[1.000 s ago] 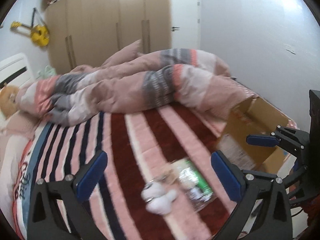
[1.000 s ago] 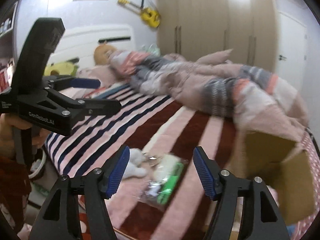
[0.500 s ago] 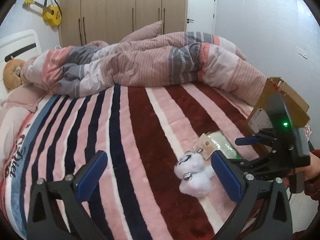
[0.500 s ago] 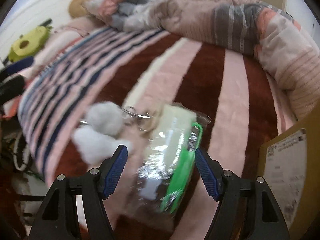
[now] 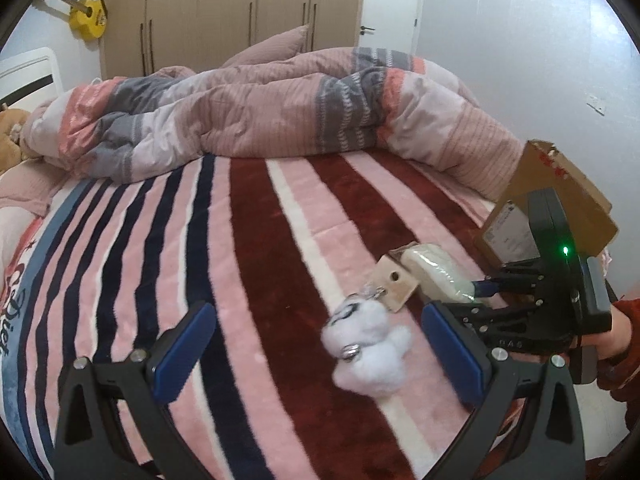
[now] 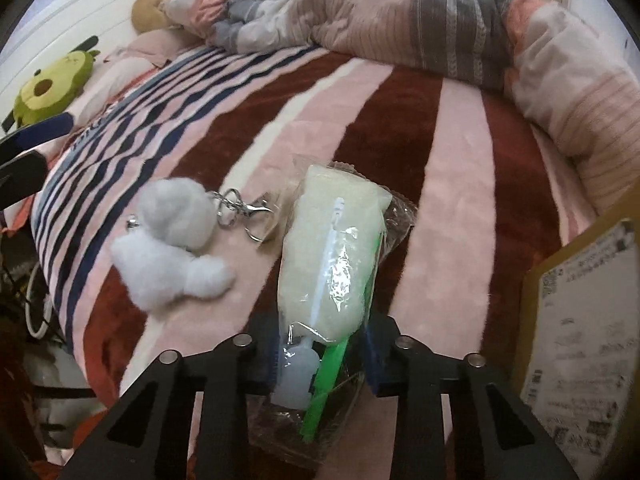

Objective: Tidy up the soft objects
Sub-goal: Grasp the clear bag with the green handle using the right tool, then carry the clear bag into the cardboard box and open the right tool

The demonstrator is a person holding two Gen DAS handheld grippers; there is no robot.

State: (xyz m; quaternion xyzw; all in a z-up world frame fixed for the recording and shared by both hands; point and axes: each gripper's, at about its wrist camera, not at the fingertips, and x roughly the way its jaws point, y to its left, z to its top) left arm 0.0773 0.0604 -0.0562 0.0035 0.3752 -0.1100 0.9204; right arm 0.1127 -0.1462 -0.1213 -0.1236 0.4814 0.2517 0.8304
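Note:
A white fluffy plush keychain (image 5: 366,348) (image 6: 172,244) lies on the striped blanket (image 5: 248,264). Beside it lies a clear plastic packet (image 6: 336,256) (image 5: 434,276) with cream fluff and a green handle inside. My right gripper (image 6: 320,356) is shut on the near end of the packet, which rests on the blanket. My left gripper (image 5: 320,352) is open and empty, low over the blanket, with the plush between its fingers but nearer the right one. The right gripper also shows in the left wrist view (image 5: 486,288).
An open cardboard box (image 5: 560,208) (image 6: 584,328) stands at the bed's right edge. A bunched pink and grey duvet (image 5: 260,108) lies across the far side. A green plush toy (image 6: 52,84) and a brown plush (image 6: 150,10) lie by the headboard.
My right gripper has moved down onto the packet and closed on its near end. My left gripper has moved closer to the white plush.

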